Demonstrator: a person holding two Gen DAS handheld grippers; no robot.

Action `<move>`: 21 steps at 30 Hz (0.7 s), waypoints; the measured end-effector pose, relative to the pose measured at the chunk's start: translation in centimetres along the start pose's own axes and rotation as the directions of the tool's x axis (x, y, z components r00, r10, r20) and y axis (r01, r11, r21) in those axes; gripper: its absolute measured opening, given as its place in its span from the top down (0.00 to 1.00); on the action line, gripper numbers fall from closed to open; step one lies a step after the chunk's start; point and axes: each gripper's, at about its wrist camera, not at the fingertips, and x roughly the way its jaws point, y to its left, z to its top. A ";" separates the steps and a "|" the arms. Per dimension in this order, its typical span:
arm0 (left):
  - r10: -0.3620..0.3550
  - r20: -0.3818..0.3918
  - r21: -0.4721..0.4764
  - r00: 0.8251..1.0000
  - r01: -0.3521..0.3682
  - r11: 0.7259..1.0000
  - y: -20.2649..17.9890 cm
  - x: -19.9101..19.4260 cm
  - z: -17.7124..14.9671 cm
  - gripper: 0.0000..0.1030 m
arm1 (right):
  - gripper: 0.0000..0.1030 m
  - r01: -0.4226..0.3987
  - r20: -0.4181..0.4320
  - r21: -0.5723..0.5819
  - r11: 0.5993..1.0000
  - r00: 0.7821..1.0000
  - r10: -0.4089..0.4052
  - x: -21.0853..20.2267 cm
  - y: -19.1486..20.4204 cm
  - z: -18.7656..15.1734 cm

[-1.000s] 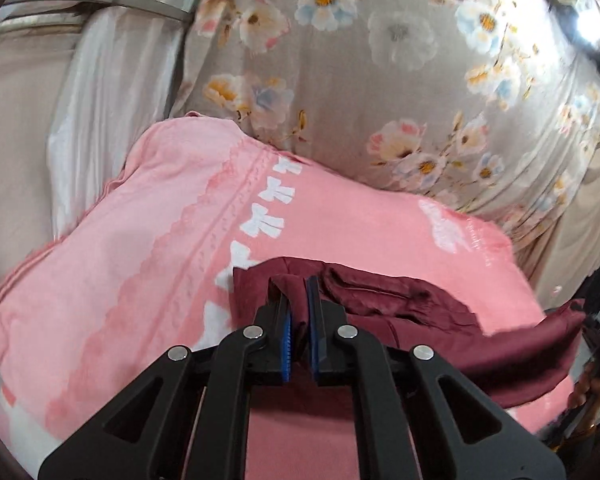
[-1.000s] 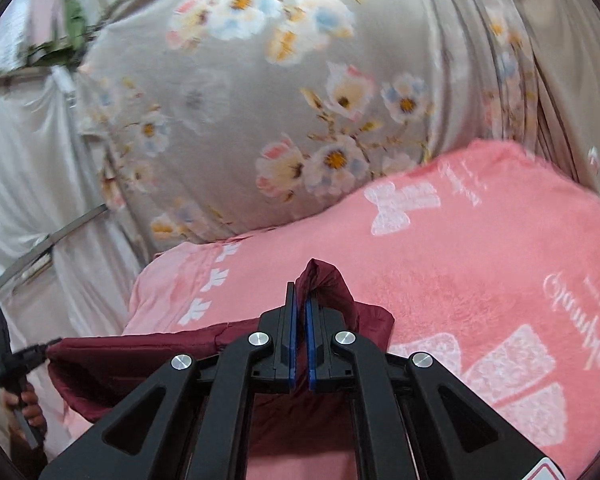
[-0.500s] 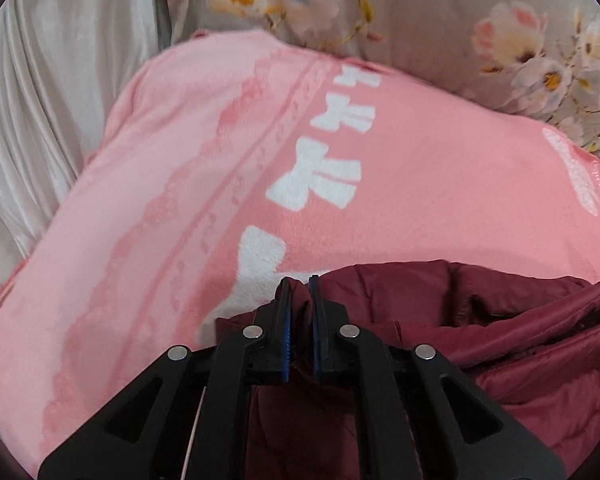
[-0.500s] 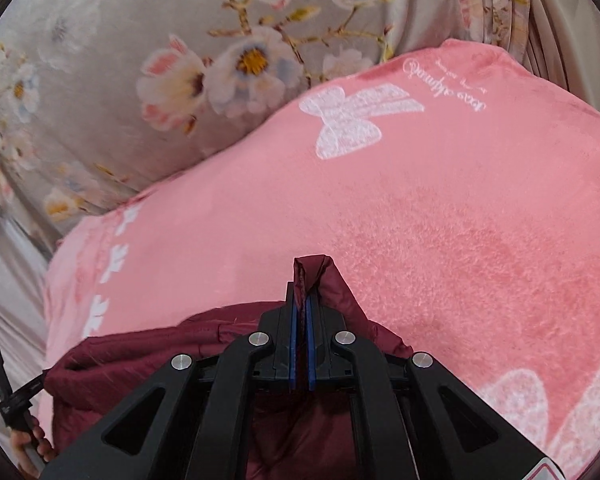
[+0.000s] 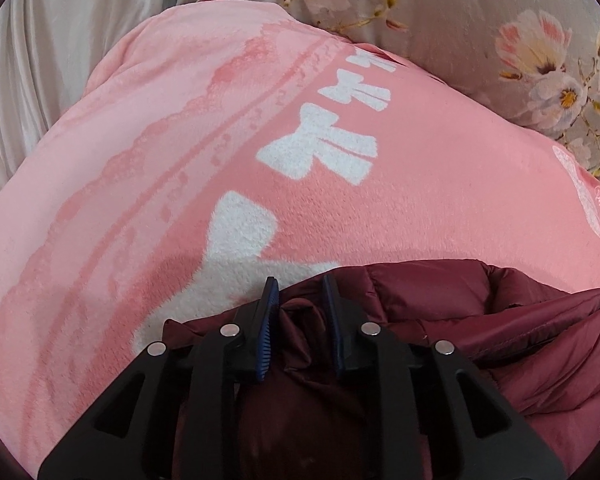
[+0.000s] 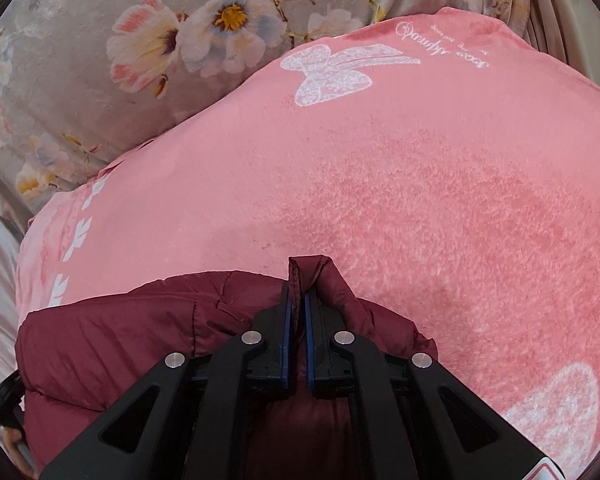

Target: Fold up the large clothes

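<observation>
A maroon puffer jacket [image 5: 500, 320] lies bunched on a pink fleece blanket [image 5: 420, 200]. In the left wrist view my left gripper [image 5: 299, 284] is low over the jacket's near edge. Its jaws are opening, and a fold of maroon fabric sits loose between the blue pads [image 5: 267, 336] without being pressed. In the right wrist view my right gripper [image 6: 298, 292] is shut on a raised fold of the jacket [image 6: 120, 336], which pokes up past the fingertips. The rest of the jacket spreads to the left over the blanket [image 6: 420, 200].
A grey floral cloth [image 5: 460, 20] hangs behind the blanket, also in the right wrist view [image 6: 100, 80]. White drapery [image 5: 40, 60] is at the left. White bow prints [image 5: 320, 148] mark the blanket. A hand [image 6: 16, 444] shows at the lower left edge.
Both grippers have come down toward the pink blanket with the jacket, which now rests on it. The left jaws have parted, loosening their hold on the fabric. The right stays clamped.
</observation>
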 end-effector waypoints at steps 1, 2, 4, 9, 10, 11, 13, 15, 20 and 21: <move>-0.003 0.001 -0.004 1.000 0.003 1.000 0.0 0.1 0.0 0.77 | 0.98 -0.005 -0.002 0.007 1.000 1.000 0.005 0.1 -0.1 0.0; -0.006 0.001 -0.009 1.000 0.006 1.000 0.1 0.2 0.1 0.76 | 0.98 -0.010 -0.003 0.011 1.000 1.000 0.010 0.1 -0.2 0.0; -0.014 0.003 -0.018 1.000 0.014 1.000 0.2 0.2 0.1 0.75 | 0.97 -0.021 -0.003 0.019 1.000 1.000 0.021 0.1 -0.3 0.0; -0.030 0.006 -0.053 1.000 0.030 0.998 1.1 -0.3 0.2 0.63 | 0.86 -0.104 0.010 0.072 0.992 0.995 0.104 -1.1 -1.6 0.5; 0.024 0.025 -0.059 0.999 -0.022 0.998 1.4 -1.5 0.3 0.50 | 0.76 -0.112 0.025 0.085 0.990 0.994 0.110 -2.2 -2.0 0.7; 0.044 0.048 -0.055 0.998 -0.042 0.998 1.7 -2.4 0.4 0.43 | 0.71 -0.122 0.056 0.092 0.988 0.992 0.117 -3.6 -2.3 0.9; 0.030 0.122 -0.027 0.992 -0.026 0.999 2.3 -5.8 0.3 0.36 | 0.52 -0.125 0.155 0.081 0.989 0.982 0.111 -7.5 -2.9 1.0; 0.015 0.155 -0.010 0.988 -0.014 1.000 2.7 -8.3 0.6 0.30 | 0.51 -0.094 0.208 0.037 0.995 0.974 0.084 -10.3 -2.4 1.1; -0.137 0.072 0.095 0.988 0.130 0.987 -1.5 -11.1 1.5 0.22 | 0.51 -0.145 0.126 -0.173 0.974 0.978 0.168 -10.9 5.0 0.4; -0.169 0.042 0.113 0.985 0.163 0.980 -2.7 -10.9 1.3 0.20 | 0.48 -0.169 0.089 -0.204 0.964 0.978 0.190 -10.3 6.4 0.0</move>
